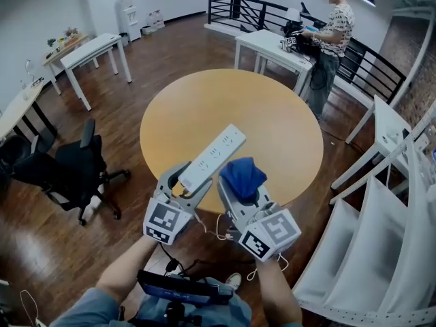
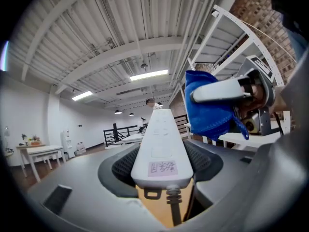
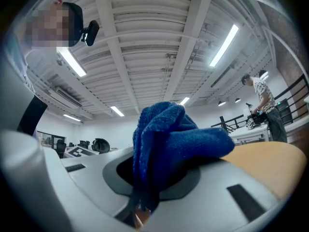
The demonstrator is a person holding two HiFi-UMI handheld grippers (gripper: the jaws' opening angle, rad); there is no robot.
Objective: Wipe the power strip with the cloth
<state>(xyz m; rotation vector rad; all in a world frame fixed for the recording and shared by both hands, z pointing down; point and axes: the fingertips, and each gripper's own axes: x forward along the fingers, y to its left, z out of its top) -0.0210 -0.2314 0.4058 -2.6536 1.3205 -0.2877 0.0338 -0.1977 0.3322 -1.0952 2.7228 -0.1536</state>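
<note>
The left gripper is clenched on the near end of the white power strip, held above the round counter. Its own view adds the strip's cord and an unreadable label. The right gripper pinches the bunched blue cloth, which hides its jaw tips. The cloth is just beside the strip; contact is unclear.

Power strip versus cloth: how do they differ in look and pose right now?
The power strip is white, rigid and long; the cloth is blue, soft and bunched. The power strip juts far beyond the left claw; the cloth barely clears the right claw. Both are clamped and held off the table.
</note>
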